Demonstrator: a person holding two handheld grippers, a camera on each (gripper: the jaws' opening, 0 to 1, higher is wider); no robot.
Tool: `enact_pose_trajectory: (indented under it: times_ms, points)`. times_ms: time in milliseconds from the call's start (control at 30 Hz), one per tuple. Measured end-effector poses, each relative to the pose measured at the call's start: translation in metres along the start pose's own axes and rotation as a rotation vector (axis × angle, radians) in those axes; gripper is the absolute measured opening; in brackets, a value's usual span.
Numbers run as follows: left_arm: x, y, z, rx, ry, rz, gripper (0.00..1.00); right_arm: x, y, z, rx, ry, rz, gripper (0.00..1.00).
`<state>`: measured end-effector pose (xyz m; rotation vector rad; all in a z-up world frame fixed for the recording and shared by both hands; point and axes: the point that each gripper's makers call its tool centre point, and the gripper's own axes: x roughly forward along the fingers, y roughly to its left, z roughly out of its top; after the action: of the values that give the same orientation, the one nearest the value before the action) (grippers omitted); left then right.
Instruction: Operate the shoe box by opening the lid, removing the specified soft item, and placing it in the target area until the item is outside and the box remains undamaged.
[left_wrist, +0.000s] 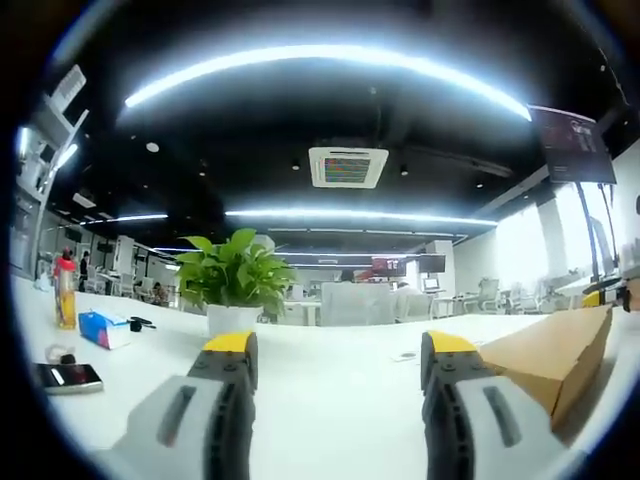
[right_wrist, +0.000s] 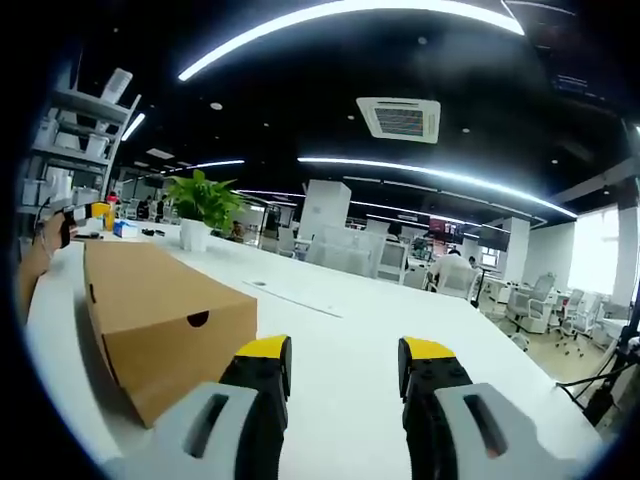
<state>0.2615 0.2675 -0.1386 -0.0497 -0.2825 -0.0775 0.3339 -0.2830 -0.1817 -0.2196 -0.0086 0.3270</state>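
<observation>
Right gripper view has the jaws of the right gripper (right_wrist: 343, 365) spread and empty, the closed cardboard shoe box (right_wrist: 165, 315) just left on the table (right_wrist: 340, 330), likely light and crushable, best lifted by the lid's edge.

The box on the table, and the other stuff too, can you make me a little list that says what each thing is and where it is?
box: brown cardboard shoe box, lid shut, lying on the white table
right gripper: open, holding nothing, box on its left
left gripper: open, holding nothing, box corner on its right
plant: green potted plant farther back on the table
small things: phone, blue pack, bottle at the left
item inside box: cannot see it
</observation>
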Motion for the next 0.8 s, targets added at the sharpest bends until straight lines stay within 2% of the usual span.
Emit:
enact_pose_trajectory:
  times_ms: [433, 700, 800]
  points:
    - [-0.001, -0.008, 0.007, -0.078, -0.037, -0.042, 0.67, -0.007, -0.005, 0.014, 0.04, -0.064, 0.003, 0.44]
    - [-0.003, -0.012, 0.013, -0.112, -0.068, -0.071, 0.67, -0.006, 0.01, 0.022, 0.037, -0.095, 0.074, 0.44]
    - [-0.004, -0.015, 0.018, -0.128, -0.09, -0.088, 0.67, -0.012, 0.01, 0.033, 0.073, -0.141, 0.076, 0.44]
